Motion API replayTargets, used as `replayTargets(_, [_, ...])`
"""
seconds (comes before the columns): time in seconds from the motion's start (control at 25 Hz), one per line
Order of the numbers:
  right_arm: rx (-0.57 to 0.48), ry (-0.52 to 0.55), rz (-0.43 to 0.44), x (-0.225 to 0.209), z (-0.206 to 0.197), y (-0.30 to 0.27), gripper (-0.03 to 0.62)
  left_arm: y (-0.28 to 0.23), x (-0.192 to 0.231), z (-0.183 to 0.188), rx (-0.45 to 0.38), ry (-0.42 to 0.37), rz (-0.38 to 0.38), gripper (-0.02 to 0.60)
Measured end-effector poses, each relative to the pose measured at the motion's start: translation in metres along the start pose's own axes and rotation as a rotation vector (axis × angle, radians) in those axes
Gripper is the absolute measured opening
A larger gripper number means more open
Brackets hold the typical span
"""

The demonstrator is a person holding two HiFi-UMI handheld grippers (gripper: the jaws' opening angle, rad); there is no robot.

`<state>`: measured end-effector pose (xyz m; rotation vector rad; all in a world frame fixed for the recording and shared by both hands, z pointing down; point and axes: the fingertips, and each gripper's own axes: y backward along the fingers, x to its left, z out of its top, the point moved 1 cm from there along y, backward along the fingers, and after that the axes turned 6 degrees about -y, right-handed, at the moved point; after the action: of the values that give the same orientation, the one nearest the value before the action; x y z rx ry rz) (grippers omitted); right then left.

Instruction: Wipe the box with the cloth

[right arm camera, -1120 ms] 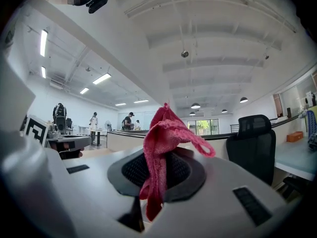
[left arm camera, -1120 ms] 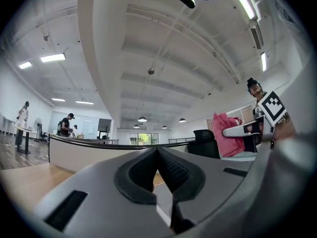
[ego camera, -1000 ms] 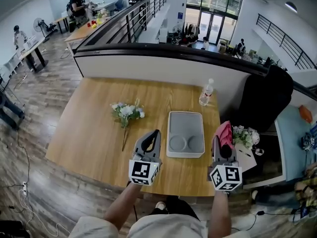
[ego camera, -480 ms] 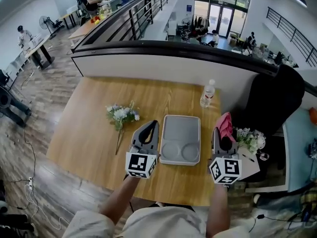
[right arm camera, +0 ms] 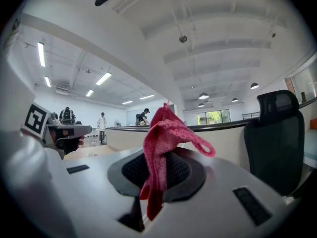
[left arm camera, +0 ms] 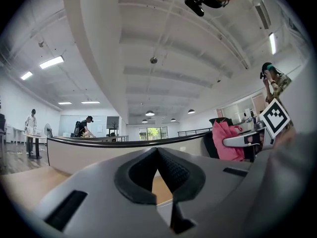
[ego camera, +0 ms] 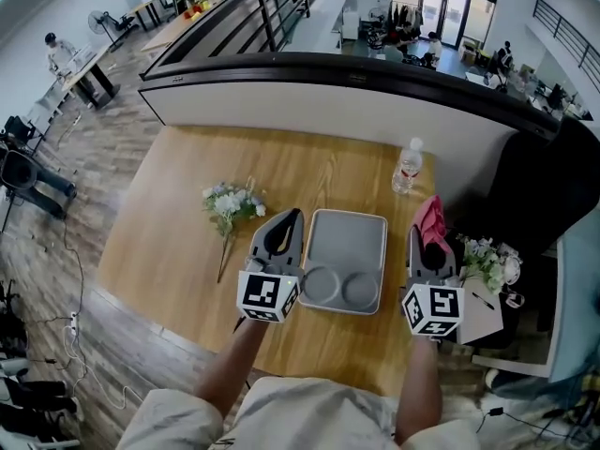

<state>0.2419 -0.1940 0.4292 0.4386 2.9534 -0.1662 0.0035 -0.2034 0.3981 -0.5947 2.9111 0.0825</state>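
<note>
A grey box (ego camera: 347, 261) with two round hollows at its near end lies on the wooden table (ego camera: 178, 232). My right gripper (ego camera: 429, 235) hovers just right of the box, shut on a pink cloth (ego camera: 430, 217) that sticks up from its jaws; in the right gripper view the cloth (right arm camera: 161, 148) is pinched between the pads and stands upright. My left gripper (ego camera: 284, 225) is held just left of the box, jaws shut with nothing between them, as the left gripper view (left arm camera: 157, 155) shows. Both grippers point up and away from the table.
A bunch of white flowers (ego camera: 230, 204) lies left of the box. A water bottle (ego camera: 407, 167) stands at the table's far right. More flowers (ego camera: 483, 261) sit on a side stand to the right, beside a black chair (ego camera: 544, 186). People work at far tables.
The view has shifted, so the table and box sit slightly differently in the picture. Both grippers keep their places on either side of the box, the cloth still held.
</note>
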Motion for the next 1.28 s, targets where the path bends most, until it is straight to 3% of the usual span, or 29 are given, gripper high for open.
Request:
replayTargets(0.4, [0.061, -0.069, 0.051, -0.006, -0.035, -0.020, 0.067, -0.003, 0.003, -0.029, 0.103, -0.013, 0.060, 0.014])
replayTargets(0.6, [0.085, -0.057, 0.054, -0.003, -0.047, -0.026, 0.067, -0.006, 0.003, -0.047, 0.117, -0.023, 0.046, 0.014])
replayTargets(0.92, [0.116, -0.042, -0.013, -0.003, -0.067, -0.019, 0.067, 0.004, 0.011, -0.071, 0.106, -0.012, 0.033, 0.014])
replayTargets(1.28, [0.129, -0.004, -0.009, 0.007, -0.064, -0.017, 0.067, 0.008, 0.012, -0.075, 0.096, 0.003, 0.031, 0.014])
